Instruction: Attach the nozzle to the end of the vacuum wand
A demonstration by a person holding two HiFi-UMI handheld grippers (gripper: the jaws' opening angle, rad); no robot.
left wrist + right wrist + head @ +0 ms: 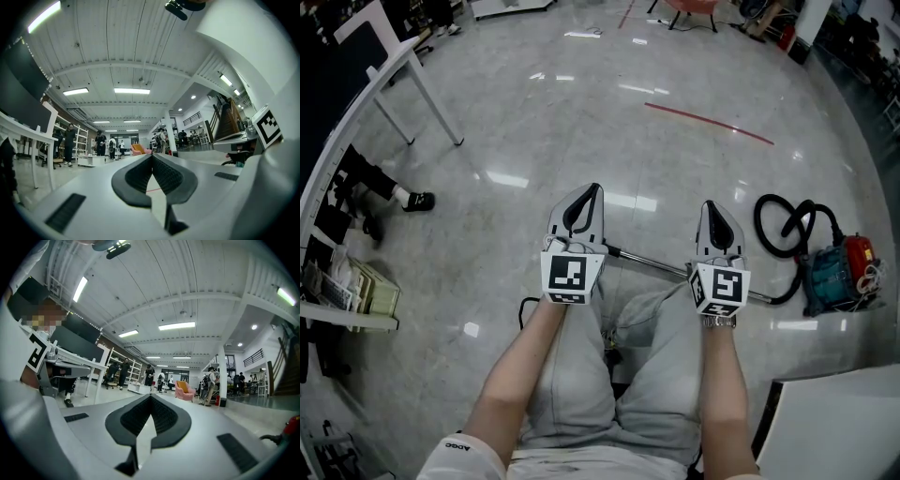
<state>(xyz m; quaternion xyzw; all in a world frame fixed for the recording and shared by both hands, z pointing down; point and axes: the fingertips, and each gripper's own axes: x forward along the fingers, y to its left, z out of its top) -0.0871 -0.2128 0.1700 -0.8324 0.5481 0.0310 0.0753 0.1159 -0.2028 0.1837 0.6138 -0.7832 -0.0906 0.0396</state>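
Head view | left gripper (596,190) & right gripper (709,204) closed, nothing held, above vacuum wand (652,262) on floor (581,112) | risk — nozzle unseen; closed jaws would just shove wand.

Left hand-held gripper (585,200) and right hand-held gripper (713,215) closed, empty, held level

Floor (609,122) ahead's wide open; wand (652,262) lies crosswise down low; vacuum (834,272) and hose (757,223) crowd the right; desk leg (434,98) off left.
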